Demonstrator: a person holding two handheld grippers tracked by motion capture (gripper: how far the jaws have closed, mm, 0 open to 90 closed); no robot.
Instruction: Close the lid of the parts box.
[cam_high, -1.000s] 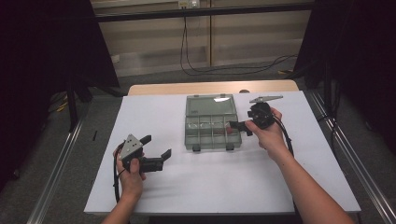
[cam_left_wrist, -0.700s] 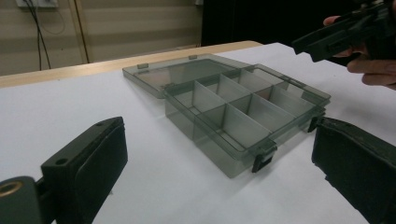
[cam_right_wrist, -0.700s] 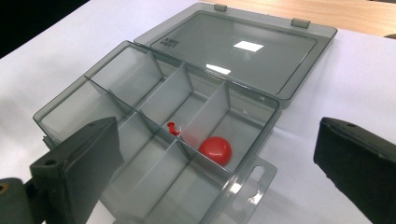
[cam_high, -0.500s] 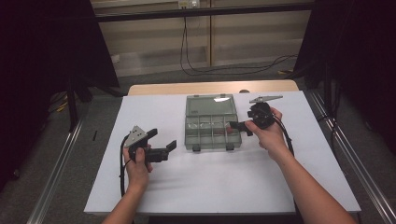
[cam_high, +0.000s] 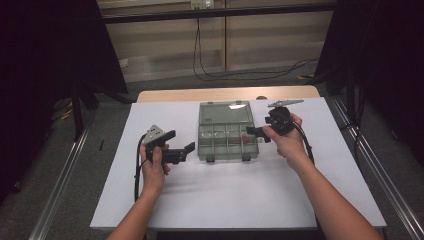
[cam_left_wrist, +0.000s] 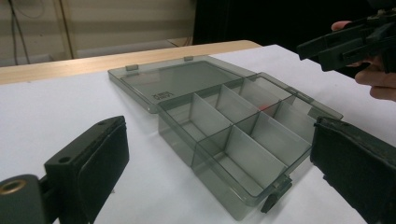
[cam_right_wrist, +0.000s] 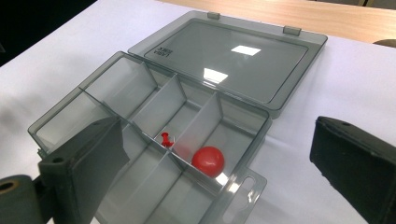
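Note:
A grey see-through compartment box (cam_high: 227, 145) lies open mid-table, its lid (cam_high: 225, 114) flat behind it. In the right gripper view a red ball (cam_right_wrist: 208, 161) sits in one compartment, and a red push pin (cam_right_wrist: 166, 139) lies in the compartment beside it. My left gripper (cam_high: 180, 141) hovers open just left of the box, apart from it, with the box (cam_left_wrist: 233, 135) ahead between its jaws. My right gripper (cam_high: 256, 135) is open at the box's right edge, above the compartments (cam_right_wrist: 154, 105), holding nothing. It also appears as a dark shape, the right gripper (cam_left_wrist: 348, 42), in the left gripper view.
A white sheet (cam_high: 215, 200) covers the table, with a strip of bare wood (cam_high: 165, 95) along the far edge. Metal rails (cam_high: 60, 195) run on the floor at both sides. Cables (cam_high: 240, 70) lie on the floor beyond the table.
My left gripper has moved forward and right, closer to the box's left side. The right gripper has stayed by the box's right edge.

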